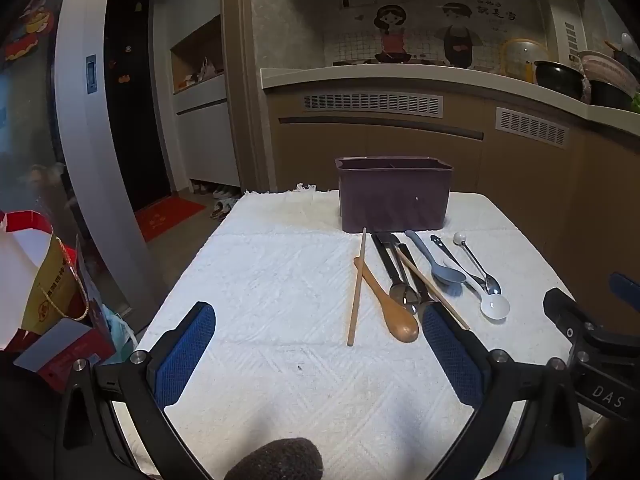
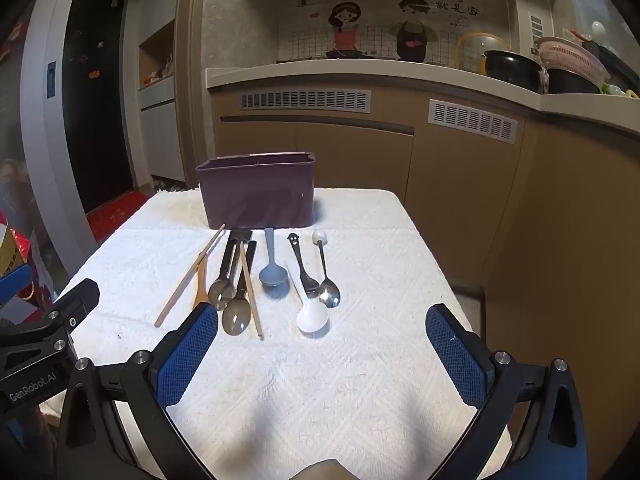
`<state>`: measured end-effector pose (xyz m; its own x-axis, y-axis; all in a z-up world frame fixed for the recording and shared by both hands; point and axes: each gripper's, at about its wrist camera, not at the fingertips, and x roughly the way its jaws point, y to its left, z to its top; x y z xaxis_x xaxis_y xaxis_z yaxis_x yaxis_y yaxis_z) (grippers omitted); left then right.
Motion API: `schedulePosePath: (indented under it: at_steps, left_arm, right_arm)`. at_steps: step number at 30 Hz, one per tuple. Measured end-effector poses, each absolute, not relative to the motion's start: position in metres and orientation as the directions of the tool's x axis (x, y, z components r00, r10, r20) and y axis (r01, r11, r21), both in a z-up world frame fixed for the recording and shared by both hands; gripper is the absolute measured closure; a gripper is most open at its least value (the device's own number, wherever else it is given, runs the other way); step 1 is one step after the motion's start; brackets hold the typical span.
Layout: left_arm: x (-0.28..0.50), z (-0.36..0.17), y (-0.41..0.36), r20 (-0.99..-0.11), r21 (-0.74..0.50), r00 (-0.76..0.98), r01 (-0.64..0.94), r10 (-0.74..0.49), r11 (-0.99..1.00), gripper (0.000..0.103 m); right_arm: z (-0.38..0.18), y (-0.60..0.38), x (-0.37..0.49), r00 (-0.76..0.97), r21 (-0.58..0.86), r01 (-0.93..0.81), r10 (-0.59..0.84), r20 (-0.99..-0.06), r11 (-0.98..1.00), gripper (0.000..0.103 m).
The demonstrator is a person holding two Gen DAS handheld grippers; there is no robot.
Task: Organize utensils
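The left tongs hang wide apart over the white towel-covered table, holding nothing; their right blue pad sits just in front of the wooden spoon's bowl. At about 12 o'clock from them, at the far edge of the table, stands a purple plastic holder, upright, with a divider showing just below its rim; its inside cannot be seen from either view, so its contents cannot be told.

The utensils lie in a row on the towel just in front of the holder, handles toward it. From the left: a single chopstick lying nearly straight, crossing over the handle of the wooden spoon; next two metal spoons with black handles side by side, with a second chopstick lying diagonally across them; then a grey-blue plastic spoon; a white plastic spoon whose handle runs under a small steel spoon with a face-shaped cut-out handle; and at the far right a steel spoon with a white ball end, its bowl touching that of the small steel spoon.

The right tongs are also spread wide and empty, hovering near the table's front edge, with the row of spoons at roughly 11 to 12 o'clock from them
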<state>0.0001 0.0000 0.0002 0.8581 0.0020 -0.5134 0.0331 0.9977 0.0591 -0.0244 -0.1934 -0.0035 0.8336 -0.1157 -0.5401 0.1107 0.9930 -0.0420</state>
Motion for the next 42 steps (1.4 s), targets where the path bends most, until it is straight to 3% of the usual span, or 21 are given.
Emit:
schedulePosePath:
  at_steps: [42]
  left_arm:
    - [-0.0004, -0.0011, 0.0018, -0.529, 0.051, 0.849, 0.024, 0.006, 0.998, 0.0]
  right_arm:
    - [-0.0097, -0.1936, -0.0275, 0.832, -0.012, 0.105, -0.095, -0.546, 0.994, 0.0]
